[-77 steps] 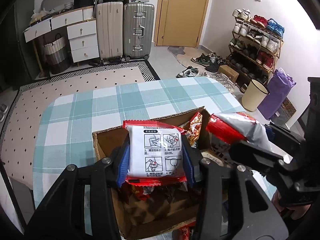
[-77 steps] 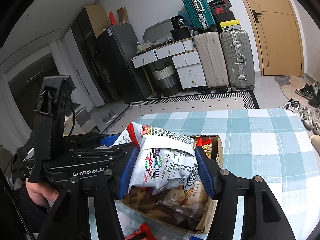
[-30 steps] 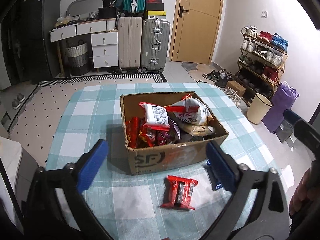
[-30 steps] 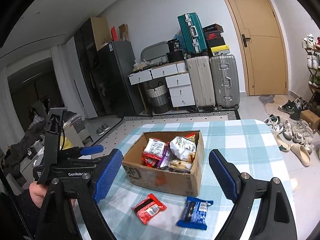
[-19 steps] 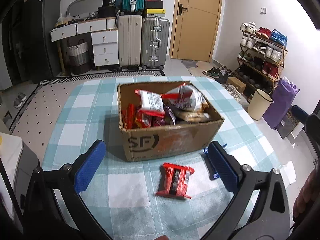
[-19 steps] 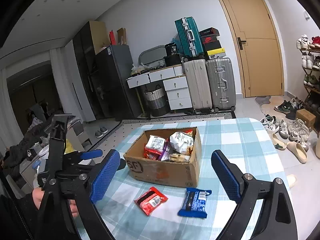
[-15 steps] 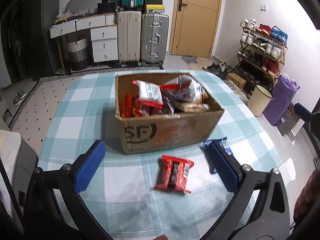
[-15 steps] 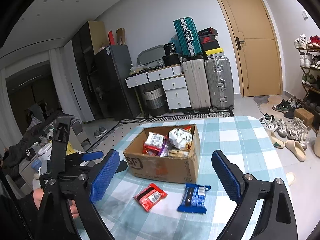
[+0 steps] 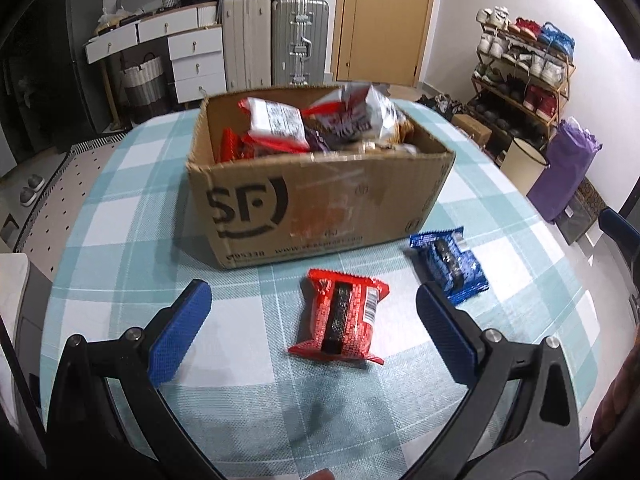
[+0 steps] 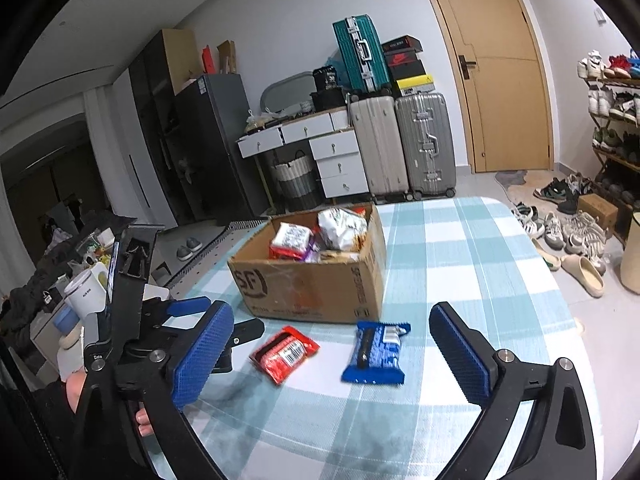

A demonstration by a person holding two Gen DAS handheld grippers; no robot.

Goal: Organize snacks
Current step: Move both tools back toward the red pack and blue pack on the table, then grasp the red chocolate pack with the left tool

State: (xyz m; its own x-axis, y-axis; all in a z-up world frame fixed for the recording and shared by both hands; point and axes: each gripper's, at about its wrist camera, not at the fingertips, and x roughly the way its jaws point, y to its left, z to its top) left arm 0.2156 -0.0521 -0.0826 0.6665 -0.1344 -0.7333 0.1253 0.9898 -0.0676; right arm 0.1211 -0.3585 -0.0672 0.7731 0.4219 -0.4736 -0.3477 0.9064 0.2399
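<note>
A cardboard box [image 9: 320, 200] marked SF stands on the checked table, filled with several snack packs. It also shows in the right wrist view [image 10: 312, 280]. A red snack pack [image 9: 340, 316] and a blue snack pack [image 9: 448, 264] lie on the cloth in front of the box; both show in the right wrist view, the red pack [image 10: 284, 354] and the blue pack [image 10: 376, 352]. My left gripper [image 9: 312, 320] is open and empty, the red pack lying between its fingers' line. My right gripper [image 10: 332, 344] is open and empty, low over both packs.
The table [image 9: 120, 200] has a teal and white checked cloth with rounded edges. Suitcases [image 10: 400, 144], a white drawer desk [image 10: 316, 136], a shoe rack [image 9: 528, 76] and a bin [image 9: 524, 164] stand around it. The left gripper's body [image 10: 132, 300] shows at the right view's left.
Both grippers let go of their snack packs into the box, pulled back and opened wide. Since half a second ago both have come lower and closer to the two packs on the table.
</note>
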